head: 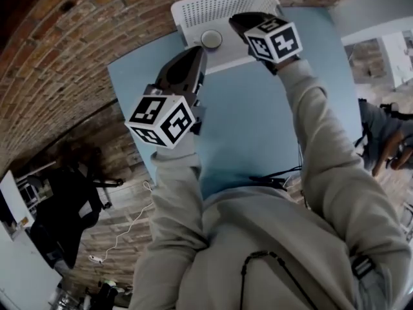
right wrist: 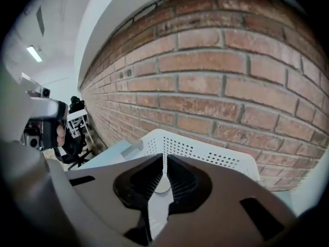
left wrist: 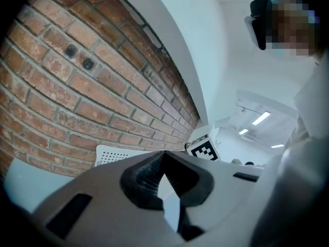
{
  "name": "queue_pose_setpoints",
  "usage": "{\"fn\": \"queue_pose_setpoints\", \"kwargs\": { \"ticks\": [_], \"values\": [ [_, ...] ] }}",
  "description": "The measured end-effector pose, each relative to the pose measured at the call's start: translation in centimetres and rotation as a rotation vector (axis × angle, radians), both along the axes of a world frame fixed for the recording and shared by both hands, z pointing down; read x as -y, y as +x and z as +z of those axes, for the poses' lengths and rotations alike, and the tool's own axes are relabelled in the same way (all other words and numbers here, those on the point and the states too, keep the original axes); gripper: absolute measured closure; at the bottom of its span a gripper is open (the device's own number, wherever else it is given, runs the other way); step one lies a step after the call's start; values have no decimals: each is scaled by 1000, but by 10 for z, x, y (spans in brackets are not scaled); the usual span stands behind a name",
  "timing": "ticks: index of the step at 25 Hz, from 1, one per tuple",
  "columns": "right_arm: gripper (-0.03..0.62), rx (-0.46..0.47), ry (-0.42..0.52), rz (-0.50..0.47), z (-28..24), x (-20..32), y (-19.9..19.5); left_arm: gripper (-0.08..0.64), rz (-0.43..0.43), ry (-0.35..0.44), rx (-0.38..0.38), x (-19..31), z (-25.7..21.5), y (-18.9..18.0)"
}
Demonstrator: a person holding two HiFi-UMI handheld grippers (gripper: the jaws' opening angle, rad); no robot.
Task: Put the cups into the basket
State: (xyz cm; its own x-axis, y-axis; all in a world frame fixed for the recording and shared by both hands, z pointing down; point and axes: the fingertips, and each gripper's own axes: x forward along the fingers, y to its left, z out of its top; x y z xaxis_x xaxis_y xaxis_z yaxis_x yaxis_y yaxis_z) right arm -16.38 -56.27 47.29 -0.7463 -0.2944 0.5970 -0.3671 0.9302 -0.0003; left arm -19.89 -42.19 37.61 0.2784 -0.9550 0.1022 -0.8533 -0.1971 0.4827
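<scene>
Cup (head: 211,39) is what I could upset. My right tool (right wrist: 164,161), pressed nearly together on nothing, hangs over the basket (head: 193,8). My left tool (left wrist: 164,154), also closed, is near the cup, which lies, I think, inside the basket's near rim. A nudge could knock it onto the worktop (head: 251,121).

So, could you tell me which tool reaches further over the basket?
The right tool, well over the basket; the left tool only reaches its near edge, beside the cup.
</scene>
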Motion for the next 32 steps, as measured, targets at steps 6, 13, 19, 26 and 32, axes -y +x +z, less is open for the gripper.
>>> {"fn": "queue_pose_setpoints", "kwargs": {
  "ticks": [6,13,19,26,32],
  "values": [
    [581,162,26,64,-65,-26,39,565,32,10,110,-27,-31,30],
    [581,323,37,73,-145,-77,82,565,27,59,206,-57,-77,56],
    [581,427,58,51,-204,-131,120,566,-2,103,266,-88,-113,72],
    [583,442,146,47,-237,-179,143,566,-2,106,296,-122,-129,76],
    [583,455,162,14,-249,-217,133,565,27,123,305,-144,-137,81]
  ]
}}
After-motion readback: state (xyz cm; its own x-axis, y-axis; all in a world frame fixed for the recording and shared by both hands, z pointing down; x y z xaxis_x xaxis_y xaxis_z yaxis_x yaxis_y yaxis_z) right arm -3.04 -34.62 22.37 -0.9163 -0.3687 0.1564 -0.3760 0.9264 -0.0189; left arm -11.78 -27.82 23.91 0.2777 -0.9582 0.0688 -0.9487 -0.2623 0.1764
